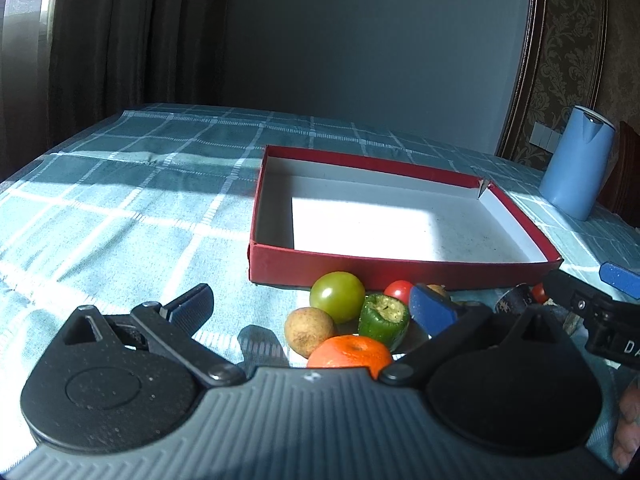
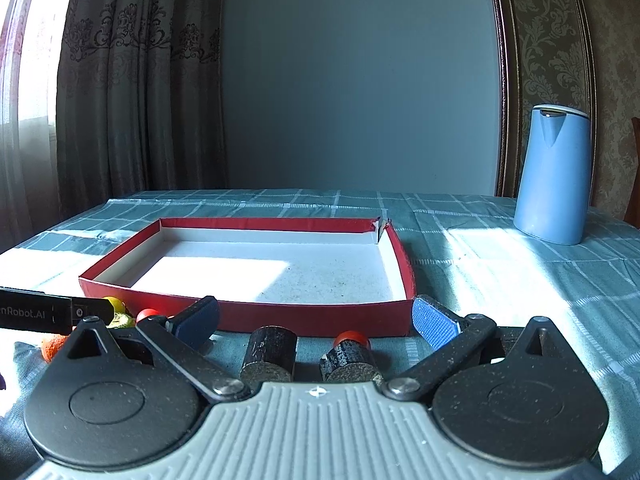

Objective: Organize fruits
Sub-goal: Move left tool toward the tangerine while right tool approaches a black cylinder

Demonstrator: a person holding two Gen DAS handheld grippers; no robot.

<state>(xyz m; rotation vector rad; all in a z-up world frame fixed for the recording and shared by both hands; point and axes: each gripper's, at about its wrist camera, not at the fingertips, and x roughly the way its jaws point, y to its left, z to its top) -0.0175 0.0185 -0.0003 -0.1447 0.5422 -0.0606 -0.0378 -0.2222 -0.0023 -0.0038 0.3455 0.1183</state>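
Start of sorting, judged: red box [image 1: 400, 270] empty. Fruit cluster, orange [image 1: 350, 352] nearest, lies between the spread fingers of left gripper [image 1: 312, 304]. Right gripper [image 2: 316, 314] also released, holding nothing. Next: close on one fruit, lift into box.

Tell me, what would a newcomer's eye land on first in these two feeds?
Probably the red box, shallow, white inside and empty, in the middle of the checked tablecloth. Next, the fruit cluster before its near wall: a green tomato, an orange and a brownish round fruit, between the open left gripper fingers. A blue jug stands far right.
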